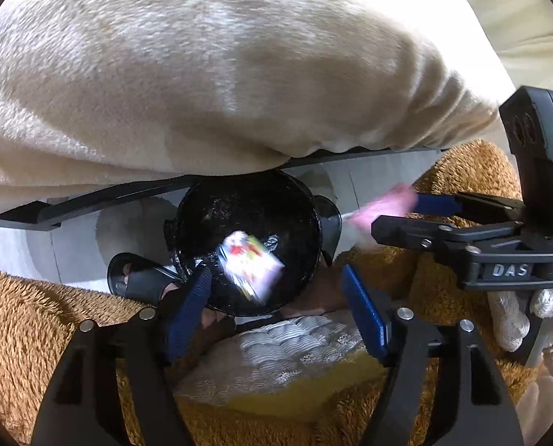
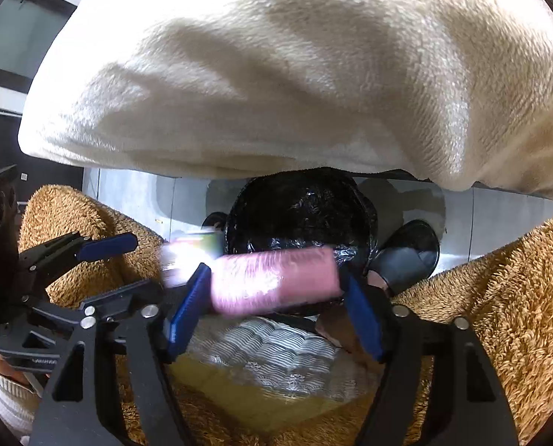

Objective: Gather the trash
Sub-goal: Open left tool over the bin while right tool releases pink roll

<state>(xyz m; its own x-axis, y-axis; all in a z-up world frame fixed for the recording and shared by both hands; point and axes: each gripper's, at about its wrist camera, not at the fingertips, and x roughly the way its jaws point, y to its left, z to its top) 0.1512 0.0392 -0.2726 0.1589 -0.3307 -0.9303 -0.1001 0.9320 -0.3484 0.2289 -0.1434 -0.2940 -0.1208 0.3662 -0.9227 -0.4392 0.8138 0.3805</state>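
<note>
A round bin lined with a black bag [image 1: 246,223] stands on the floor below both grippers; it also shows in the right wrist view [image 2: 298,215]. My left gripper [image 1: 280,290] is open above it, and a blurred colourful wrapper [image 1: 250,260] is in the air over the bin's mouth, free of the fingers. It shows blurred in the right wrist view [image 2: 190,252], beside the open left gripper [image 2: 135,264]. My right gripper [image 2: 272,290] is shut on a pink wrapper [image 2: 272,282] above the bin's near rim. In the left wrist view the right gripper [image 1: 395,212] holds the pink wrapper [image 1: 384,204] at the right.
A cream blanket [image 1: 220,74] hangs over a dark table edge [image 1: 127,193] above the bin. Brown fleece-clad legs [image 2: 499,278] flank the bin on both sides. Black slippers [image 1: 142,278] rest on the grey floor [image 1: 16,245]. A silver-and-yellow cushion [image 1: 283,364] lies below the grippers.
</note>
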